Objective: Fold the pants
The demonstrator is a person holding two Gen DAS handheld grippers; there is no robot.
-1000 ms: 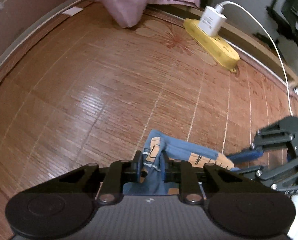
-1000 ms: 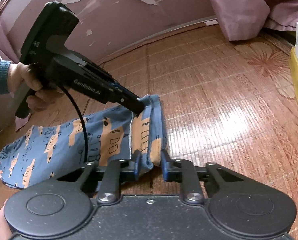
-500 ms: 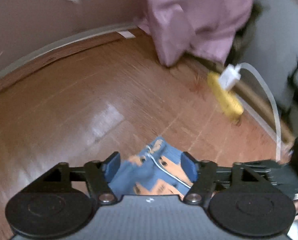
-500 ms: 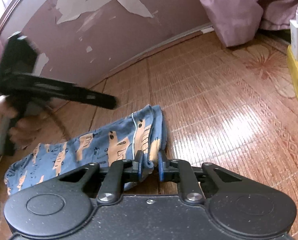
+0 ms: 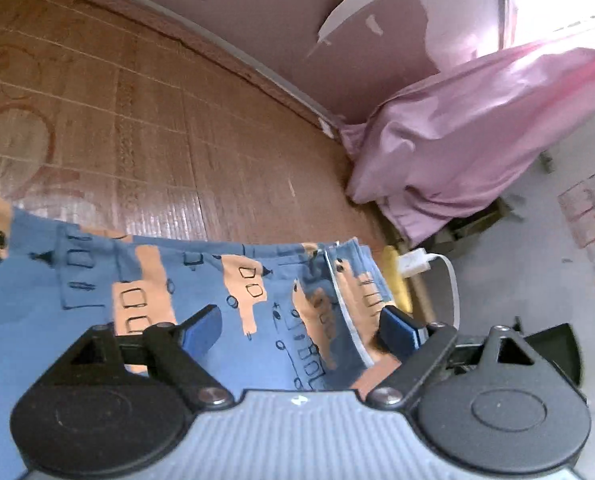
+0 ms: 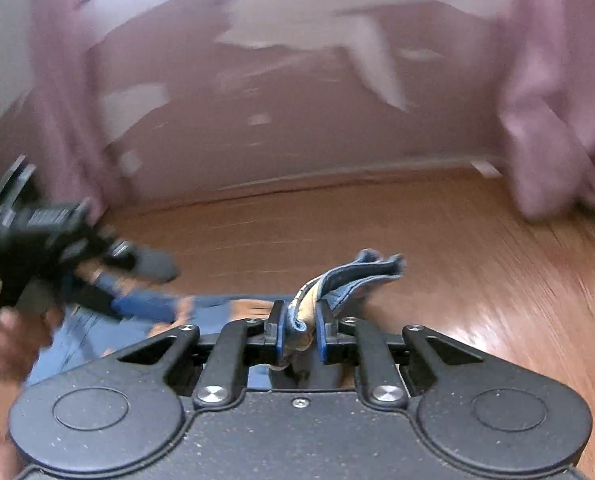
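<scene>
Right gripper (image 6: 300,334) pinches the pants (image 5: 233,300) edge; left gripper (image 5: 300,330) gapes wide above them, probably regrasping—keep cloth taut.

I read this as a home, likely a bedroom, and a worn one. Surface is a woven bamboo-style mat (image 5: 225,152) with printed flower outlines, butted against a wall (image 5: 281,12) where the mauve paint is peeling off in big flakes. Pink sheet or curtain (image 5: 457,136) hangs down to the mat at the far end. Yellow power strip (image 5: 395,276) along the edge with a white charger (image 5: 415,262) plugged in. No worktop, no lab kit visible.
</scene>
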